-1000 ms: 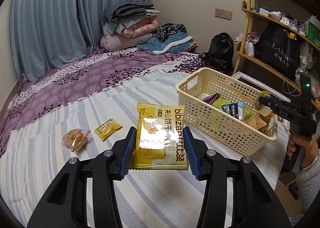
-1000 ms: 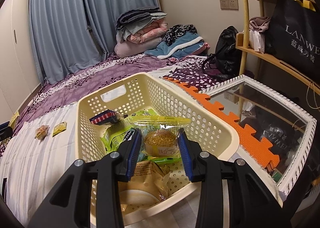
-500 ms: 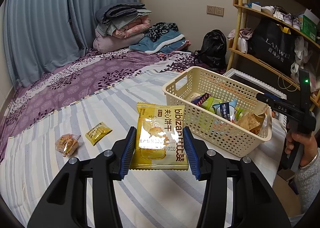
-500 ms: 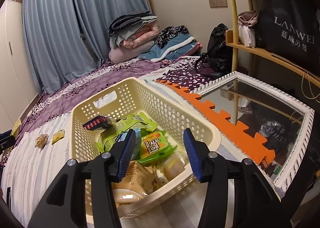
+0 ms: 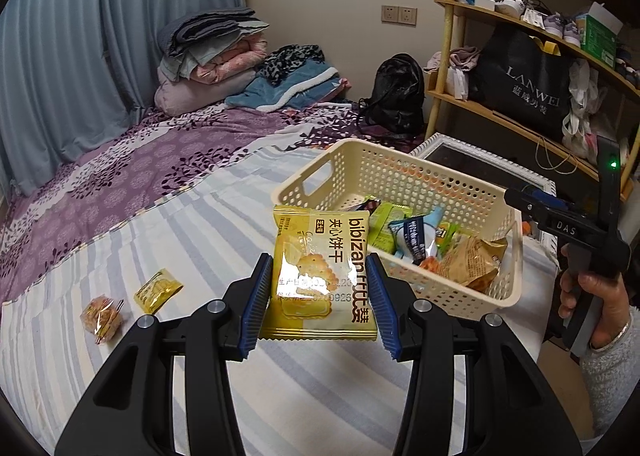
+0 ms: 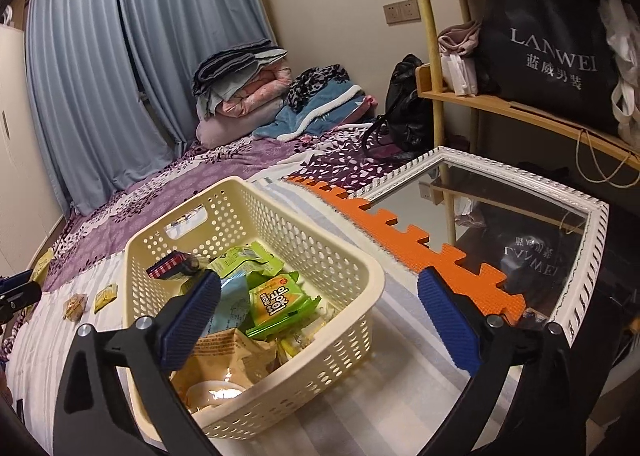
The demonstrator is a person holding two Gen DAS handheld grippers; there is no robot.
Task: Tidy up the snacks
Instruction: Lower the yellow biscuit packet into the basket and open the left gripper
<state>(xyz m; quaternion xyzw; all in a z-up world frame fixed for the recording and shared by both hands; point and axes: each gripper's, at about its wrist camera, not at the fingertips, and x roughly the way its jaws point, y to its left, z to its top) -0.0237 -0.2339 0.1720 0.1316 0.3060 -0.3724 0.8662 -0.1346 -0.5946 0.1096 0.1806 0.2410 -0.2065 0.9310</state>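
Between the left claw [image 5: 318, 290] pads, a clamped biscuit packet [image 5: 322, 276]

Ahead of my tools I see a bed [image 5: 168, 216] with a striped sheet and a purple floral cover. At its far end, folded blankets [image 5: 212, 52] are stacked against blue curtains [image 5: 80, 36]. A black backpack [image 5: 396, 96] leans by the wall. Right of the tools stands a wooden shelf [image 6: 520, 104] holding a black LANWEI bag [image 6: 548, 48]. Below it lie a white-framed mirror [image 6: 516, 212] and an orange foam mat [image 6: 420, 248].
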